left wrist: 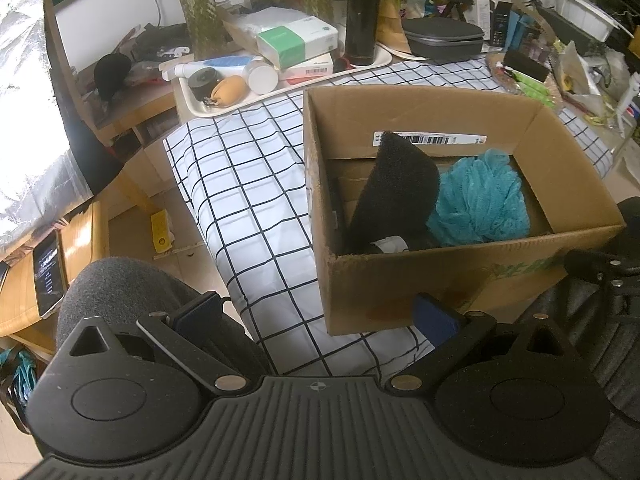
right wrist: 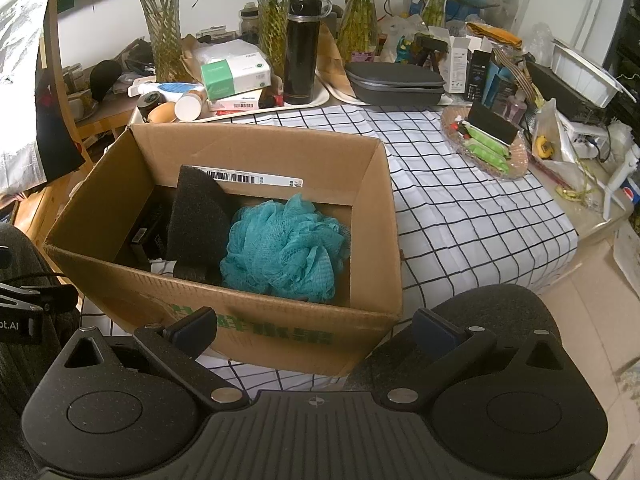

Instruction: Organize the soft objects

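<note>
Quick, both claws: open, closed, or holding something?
Left claw: open, holding nothing, short of the cardboard box.
Right claw: open, holding nothing.

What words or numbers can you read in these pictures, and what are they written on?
"ot.AI": white letters on the left gripper, cut off by the picture edge.
Pepsi logo, no readable word: bottle at the right edge.
Barcode label inside the cardboard box: digits too small.
Green print on the box front: upside down, unreadable.
Green-and-white tissue pack: too blurred.
Pink box barcode: too small.
</note>
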The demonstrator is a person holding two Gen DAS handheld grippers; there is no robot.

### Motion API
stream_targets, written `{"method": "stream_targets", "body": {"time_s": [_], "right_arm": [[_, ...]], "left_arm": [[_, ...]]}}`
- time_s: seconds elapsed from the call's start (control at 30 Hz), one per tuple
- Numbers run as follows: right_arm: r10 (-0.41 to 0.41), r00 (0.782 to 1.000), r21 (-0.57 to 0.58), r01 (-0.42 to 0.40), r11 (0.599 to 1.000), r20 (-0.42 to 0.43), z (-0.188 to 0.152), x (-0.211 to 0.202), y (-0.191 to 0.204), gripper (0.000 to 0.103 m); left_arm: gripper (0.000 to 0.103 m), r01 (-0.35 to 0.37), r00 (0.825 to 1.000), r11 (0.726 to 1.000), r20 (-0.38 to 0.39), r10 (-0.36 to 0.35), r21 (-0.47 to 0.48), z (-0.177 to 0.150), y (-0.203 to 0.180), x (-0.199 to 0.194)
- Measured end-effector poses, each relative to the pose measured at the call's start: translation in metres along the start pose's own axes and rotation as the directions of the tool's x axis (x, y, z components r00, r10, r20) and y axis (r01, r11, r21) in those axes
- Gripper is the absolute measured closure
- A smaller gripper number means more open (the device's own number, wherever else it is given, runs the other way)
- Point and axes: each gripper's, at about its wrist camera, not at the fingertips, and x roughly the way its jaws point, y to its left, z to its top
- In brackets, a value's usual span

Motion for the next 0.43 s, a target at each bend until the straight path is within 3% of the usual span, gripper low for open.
{"method": "stream_targets", "body": {"time_s": [0.43], "right_arm": [[-0.001,1.0,0.001,0.001,1.0,-0.001,-0.0003,0.0003,0.0002,0.0]], "left_arm": [[0.0,0.004,1.0,1.0,0.009,-0.004,0.0,-0.0008,-0.0002,-0.0001]]}}
